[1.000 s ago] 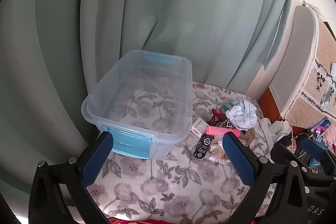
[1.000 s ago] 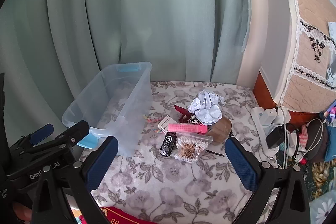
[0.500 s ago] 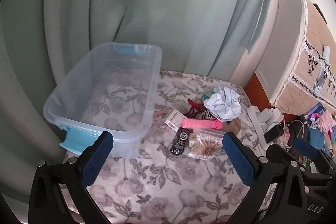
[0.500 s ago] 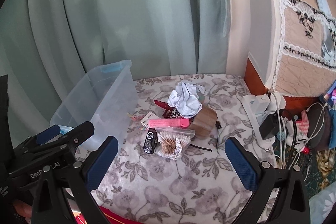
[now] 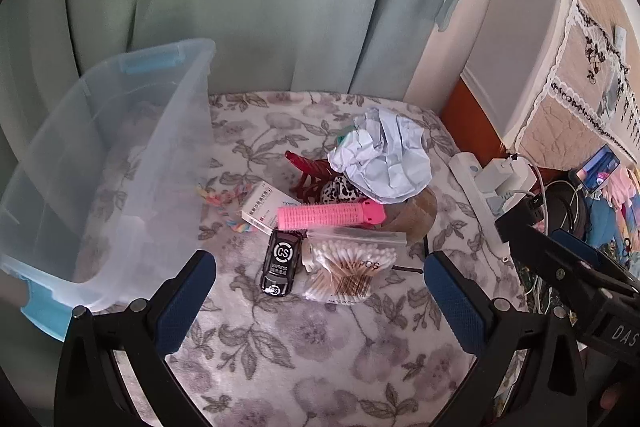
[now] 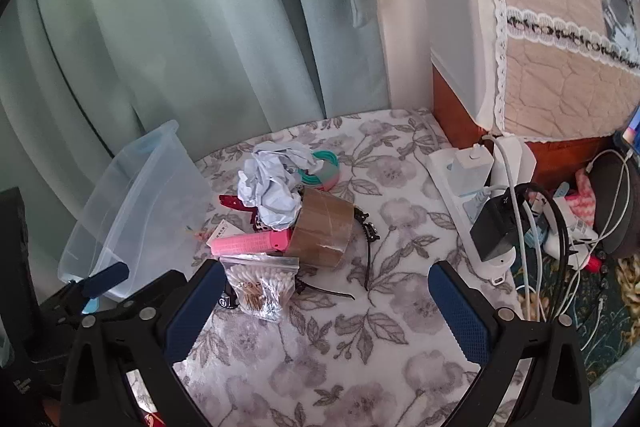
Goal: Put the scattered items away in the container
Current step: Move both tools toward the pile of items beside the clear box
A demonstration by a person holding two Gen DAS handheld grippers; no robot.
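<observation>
Both grippers, left gripper (image 5: 320, 291) and right gripper (image 6: 326, 301), hover with jaws spread wide, holding nothing. Clear plastic bin (image 5: 100, 163) stands left of the pile: cotton-swab bag (image 5: 348, 273), toy car (image 5: 280, 261), pink roller (image 5: 330, 215), tape roll (image 6: 322, 227), crumpled paper (image 5: 382, 157).

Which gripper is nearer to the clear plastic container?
Left. The left gripper hovers right beside the clear plastic container; the right gripper is farther right, before the pile.

floral blanket (image 5: 320, 367), clear bin (image 5: 100, 167), clutter pile (image 5: 340, 219)
</observation>
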